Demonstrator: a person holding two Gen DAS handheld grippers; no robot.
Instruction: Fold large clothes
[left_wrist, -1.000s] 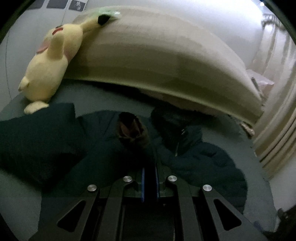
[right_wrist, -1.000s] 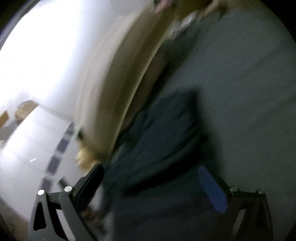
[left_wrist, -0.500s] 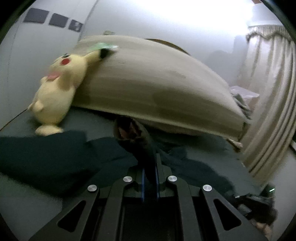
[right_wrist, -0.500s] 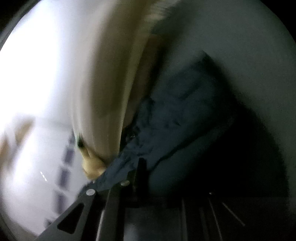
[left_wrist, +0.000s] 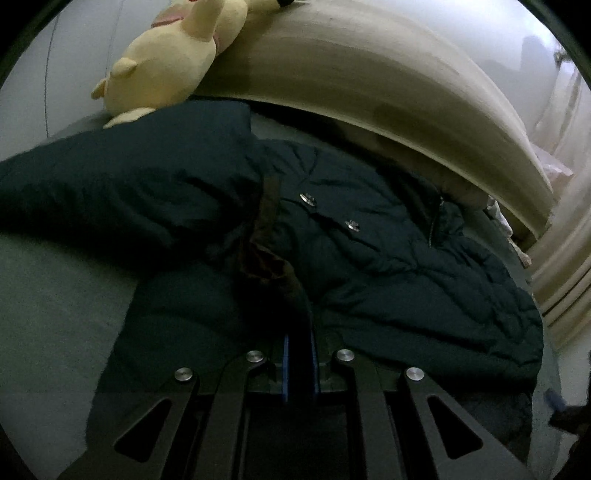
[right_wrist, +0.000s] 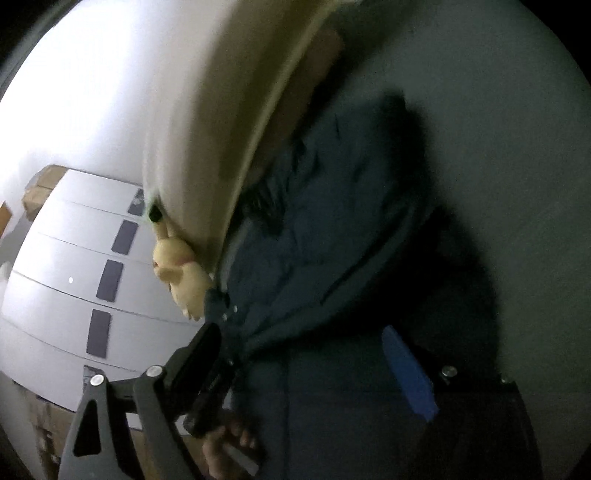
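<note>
A dark blue padded jacket with metal snap buttons lies spread on the grey bed. My left gripper is shut on a fold of the jacket with brown lining, near its front edge. In the right wrist view the same jacket lies on the bed. My right gripper is open, its jaws wide apart over the jacket's near edge. Its blue pad shows on the right finger.
A yellow plush toy leans on the beige headboard at the far end; it also shows in the right wrist view. Curtains hang at the right. A white panelled wall stands beyond the bed.
My left gripper has lowered the held fold down onto the bed, and the jacket now lies spread with its buttons showing. My right gripper was shut half a second ago and is now open.
</note>
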